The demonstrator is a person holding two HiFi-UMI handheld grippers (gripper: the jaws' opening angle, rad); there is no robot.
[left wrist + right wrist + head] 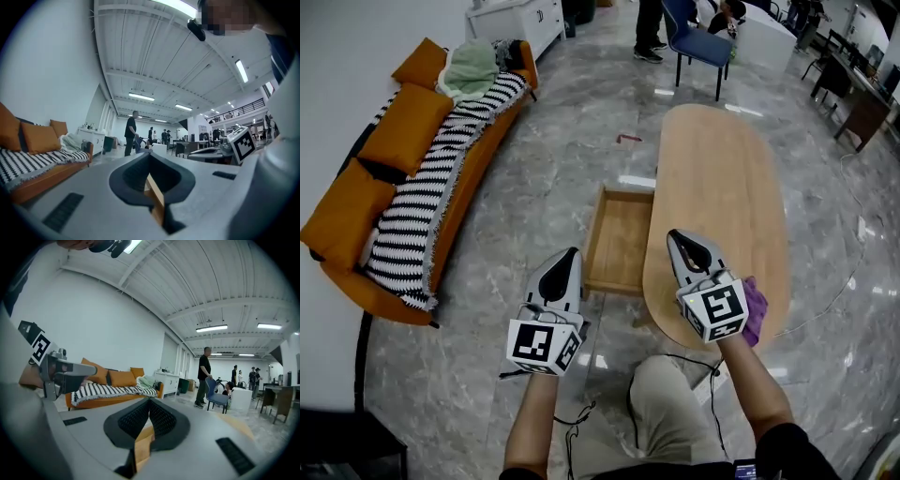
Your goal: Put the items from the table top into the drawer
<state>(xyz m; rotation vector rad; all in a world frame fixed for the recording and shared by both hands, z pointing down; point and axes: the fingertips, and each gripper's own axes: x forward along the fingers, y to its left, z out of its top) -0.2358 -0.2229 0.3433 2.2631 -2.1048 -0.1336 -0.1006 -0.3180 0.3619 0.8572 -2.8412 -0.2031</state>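
Inspection finding: my left tool and right tool are both closed with jaws together. Neither grips anything. Both are held level over the near end of the scene.

The drawer stands pulled out from the worktop's left side and looks bare inside.

The only candidate item I see is a purple thing at the worktop's near edge, just beside my right hand and partly hidden by the tool. I cannot tell what it is.

Assessment: the drawer is open, nothing is stowed yet, and the picking and placing remain to be done.
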